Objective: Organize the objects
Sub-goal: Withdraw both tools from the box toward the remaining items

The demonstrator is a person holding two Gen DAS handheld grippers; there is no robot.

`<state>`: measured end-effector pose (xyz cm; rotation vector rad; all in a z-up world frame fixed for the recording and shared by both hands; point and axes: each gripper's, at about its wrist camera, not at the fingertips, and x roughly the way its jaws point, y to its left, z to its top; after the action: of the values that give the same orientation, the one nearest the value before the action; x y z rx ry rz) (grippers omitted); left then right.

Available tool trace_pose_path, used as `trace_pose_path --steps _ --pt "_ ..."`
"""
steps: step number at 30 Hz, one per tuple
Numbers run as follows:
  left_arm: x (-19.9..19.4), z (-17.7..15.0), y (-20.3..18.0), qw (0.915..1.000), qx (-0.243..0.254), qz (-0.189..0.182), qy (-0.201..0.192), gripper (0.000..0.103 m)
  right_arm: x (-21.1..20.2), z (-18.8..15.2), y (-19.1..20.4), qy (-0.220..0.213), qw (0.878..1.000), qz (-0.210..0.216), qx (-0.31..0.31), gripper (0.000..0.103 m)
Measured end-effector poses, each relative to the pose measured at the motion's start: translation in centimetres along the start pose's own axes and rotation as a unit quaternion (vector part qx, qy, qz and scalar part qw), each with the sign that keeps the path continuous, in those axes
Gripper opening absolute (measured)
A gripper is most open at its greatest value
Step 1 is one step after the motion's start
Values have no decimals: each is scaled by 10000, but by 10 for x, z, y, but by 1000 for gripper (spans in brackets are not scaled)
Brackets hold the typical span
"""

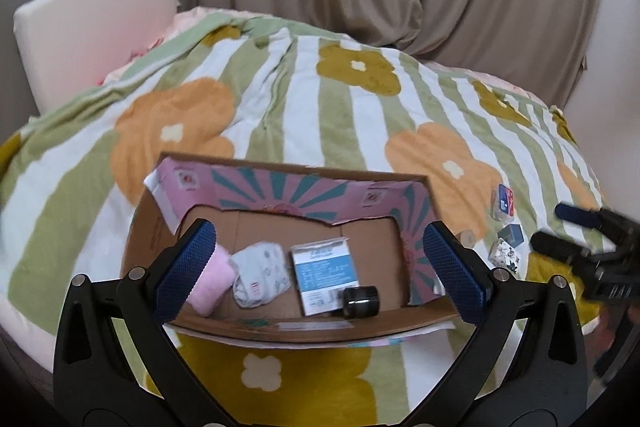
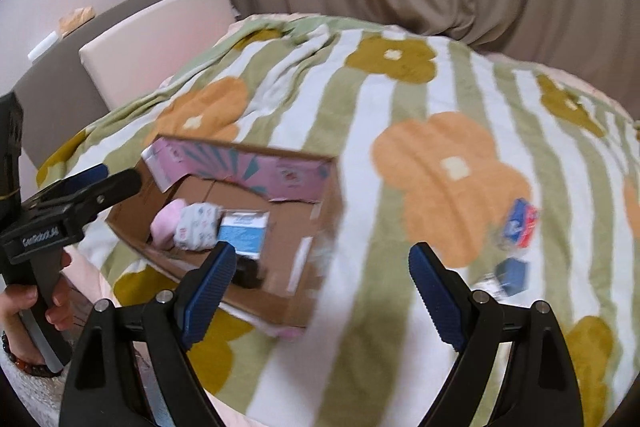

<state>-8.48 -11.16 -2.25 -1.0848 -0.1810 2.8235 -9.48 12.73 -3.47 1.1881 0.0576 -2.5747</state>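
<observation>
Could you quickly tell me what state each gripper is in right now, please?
Left gripper: open, holding nothing, above the box.
Right gripper: open, holding nothing, above the blanket.

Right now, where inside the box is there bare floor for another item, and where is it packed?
In the cardboard box, bare floor lies along the far pink wall and right of the blue packet. The near left is packed: pink cloth, patterned bundle, packet, and black jar.
</observation>
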Motion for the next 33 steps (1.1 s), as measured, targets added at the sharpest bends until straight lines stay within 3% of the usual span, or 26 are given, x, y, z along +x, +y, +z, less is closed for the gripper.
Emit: trace_pose_path --steps 7,13,17,24,29,33 --pt "-6 6 -40 9999 33 -6 -103 103 -26 10 -53 -33 9997 -114 217 86" --pt "-3 5 -86 9993 286 -227 -80 103 -40 9 -95 -29 9987 -251 442 87" --pt "8 0 -120 9975 558 -443 28 103 -40 -1 -119 34 9976 -213 651 102" --pt "29 -26 -185 9871 1290 -902 290 103 -25 -21 -149 485 9946 -399 825 102" --pt "46 -46 -219 9782 1598 -1230 488 103 -17 -29 -169 535 9928 -438 977 102" --pt "66 -61 -240 9706 1734 -1497 739 103 -1 -36 -186 656 9909 -207 1160 102"
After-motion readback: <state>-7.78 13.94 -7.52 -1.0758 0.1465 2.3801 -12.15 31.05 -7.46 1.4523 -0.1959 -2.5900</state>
